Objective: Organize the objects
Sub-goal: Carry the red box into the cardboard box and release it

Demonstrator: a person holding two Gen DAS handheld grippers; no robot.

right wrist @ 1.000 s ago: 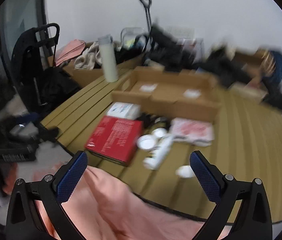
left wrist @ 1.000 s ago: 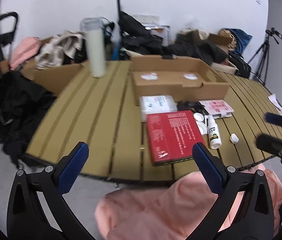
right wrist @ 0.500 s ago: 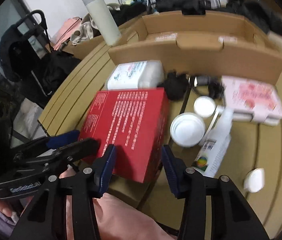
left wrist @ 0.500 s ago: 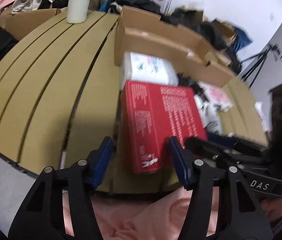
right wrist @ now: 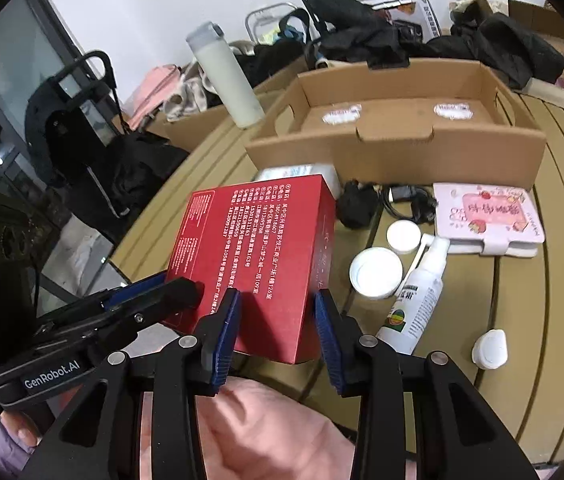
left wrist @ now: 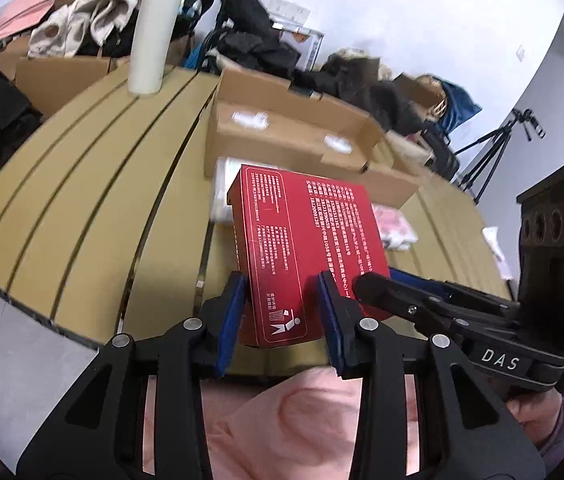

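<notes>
A flat red box (left wrist: pixel 306 236) with white print is held by both grippers and lifted off the slatted table, its far end tilted up. My left gripper (left wrist: pixel 280 312) is shut on its near left corner. My right gripper (right wrist: pixel 276 328) is shut on its near right corner; the red box (right wrist: pixel 254 248) fills the middle of the right wrist view. The left gripper's fingers (right wrist: pixel 154 300) show there at the box's left edge. An open cardboard tray (right wrist: pixel 402 136) stands behind the box.
On the table to the right lie a white spray bottle (right wrist: pixel 418 296), two round white lids (right wrist: pixel 376 272), a small white cap (right wrist: pixel 490 348), a pink case (right wrist: pixel 486 216), a black cable bundle (right wrist: pixel 362 204) and a white wipes pack (left wrist: pixel 222 188). A tall white flask (left wrist: pixel 154 32) stands far left.
Both grippers went from wide open in front of the table to shut on the red box's near edge. The box has risen off the table.
</notes>
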